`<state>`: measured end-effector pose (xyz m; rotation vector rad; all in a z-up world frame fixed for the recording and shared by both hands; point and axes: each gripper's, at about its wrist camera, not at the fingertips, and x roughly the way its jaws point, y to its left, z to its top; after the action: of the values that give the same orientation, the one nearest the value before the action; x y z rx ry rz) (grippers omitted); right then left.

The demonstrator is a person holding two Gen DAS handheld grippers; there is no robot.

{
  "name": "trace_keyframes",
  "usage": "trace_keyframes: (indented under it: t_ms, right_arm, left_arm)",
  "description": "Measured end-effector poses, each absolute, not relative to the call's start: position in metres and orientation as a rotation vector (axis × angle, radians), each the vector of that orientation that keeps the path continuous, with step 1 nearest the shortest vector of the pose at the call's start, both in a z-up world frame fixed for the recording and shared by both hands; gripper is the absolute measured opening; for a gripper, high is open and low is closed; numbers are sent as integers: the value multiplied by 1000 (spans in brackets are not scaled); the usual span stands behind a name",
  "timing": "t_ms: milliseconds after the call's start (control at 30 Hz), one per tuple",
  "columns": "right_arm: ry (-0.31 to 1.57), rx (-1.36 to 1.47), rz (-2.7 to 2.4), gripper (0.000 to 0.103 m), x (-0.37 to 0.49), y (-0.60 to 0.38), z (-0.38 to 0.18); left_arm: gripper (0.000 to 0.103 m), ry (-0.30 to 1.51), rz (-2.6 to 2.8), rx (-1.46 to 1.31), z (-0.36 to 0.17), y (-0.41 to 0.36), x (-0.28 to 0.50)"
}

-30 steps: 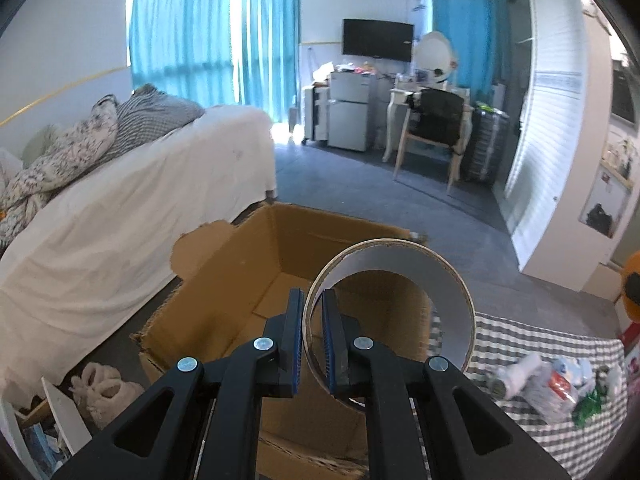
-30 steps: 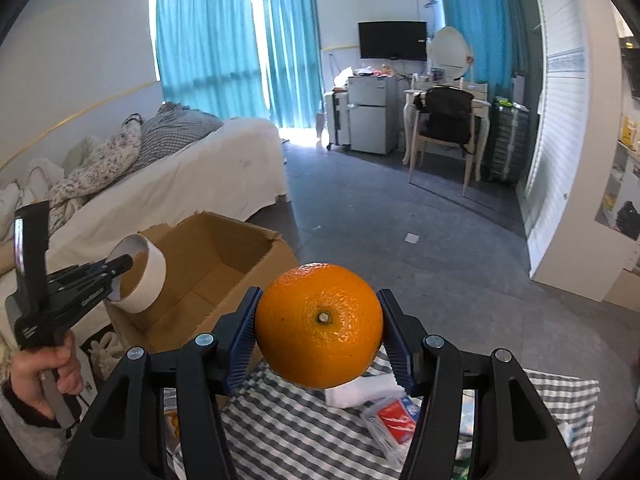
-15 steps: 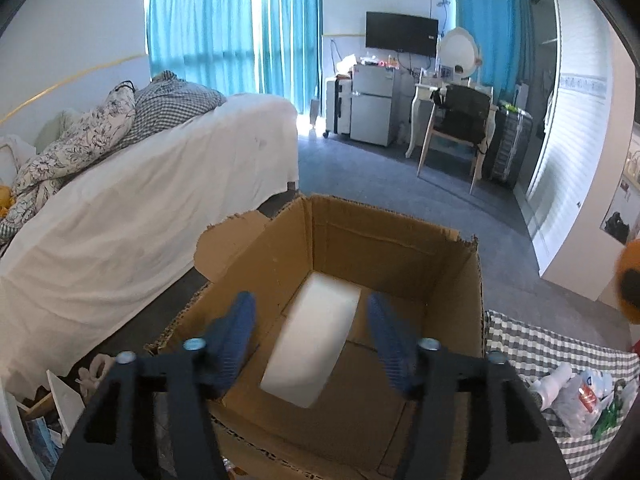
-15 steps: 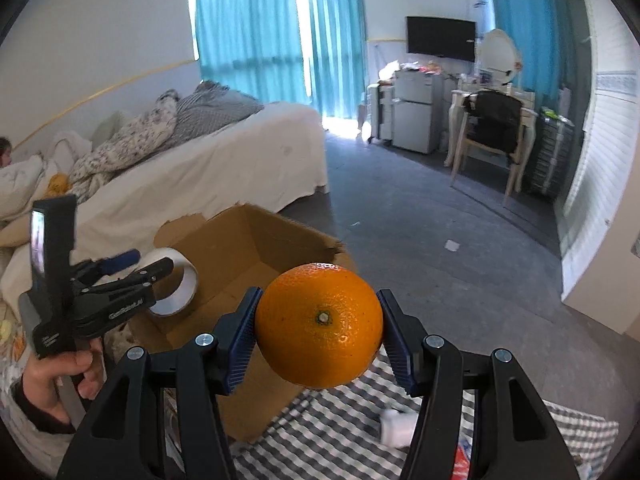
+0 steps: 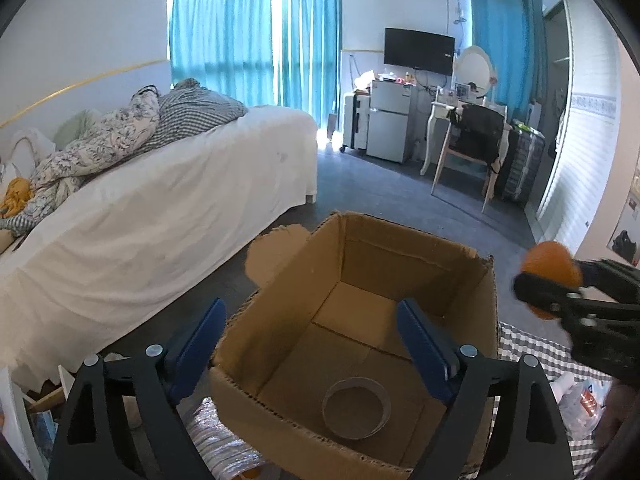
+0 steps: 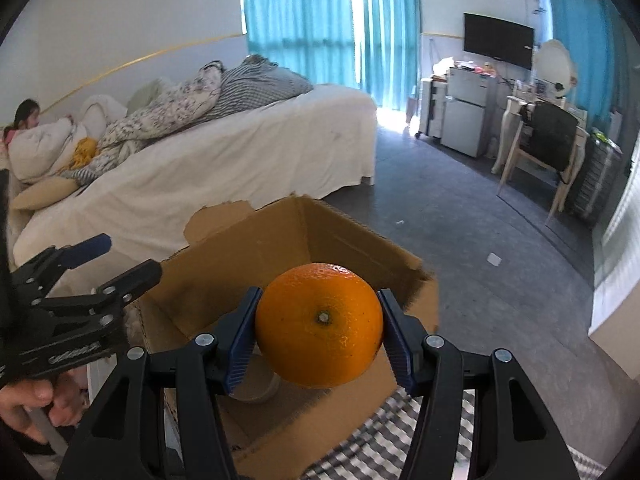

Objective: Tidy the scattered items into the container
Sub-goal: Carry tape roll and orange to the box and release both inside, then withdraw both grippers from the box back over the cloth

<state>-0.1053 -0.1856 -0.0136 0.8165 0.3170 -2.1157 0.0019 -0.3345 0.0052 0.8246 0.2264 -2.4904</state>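
An open cardboard box stands on the floor beside the bed. A tape roll lies flat on its bottom. My left gripper is open and empty above the box's near edge. My right gripper is shut on an orange and holds it over the box. The orange and right gripper also show at the right of the left wrist view. The left gripper shows open at the left of the right wrist view. The tape roll is partly hidden behind the orange.
A white-sheeted bed runs along the left. A checked cloth with packets lies right of the box. A chair and desk stand at the back. Clutter lies in front of the box.
My left gripper opened and dropped the tape roll into the box, where it now lies flat. My right gripper carried the orange leftward over the box.
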Motion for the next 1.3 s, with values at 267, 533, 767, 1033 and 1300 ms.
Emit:
trace_keyframes:
  t_ms: [267, 533, 767, 1033, 1300]
  right_arm:
    - [341, 890, -2034, 57, -120, -228, -50]
    - [352, 899, -2061, 58, -121, -235, -56]
    - [322, 828, -2132, 79, -118, -218, -34]
    - [265, 768, -2259, 89, -106, -168, -5]
    - [184, 745, -2440, 93, -96, -80, 21]
  left_arm:
    - [96, 245, -2446, 825, 6, -342, 17]
    - [96, 269, -2418, 808, 11, -350, 30]
    - [96, 265, -2440, 799, 16, -344, 33]
    - [101, 250, -2507, 780, 24, -321, 36]
    - [103, 208, -2623, 793, 32, -272, 25]
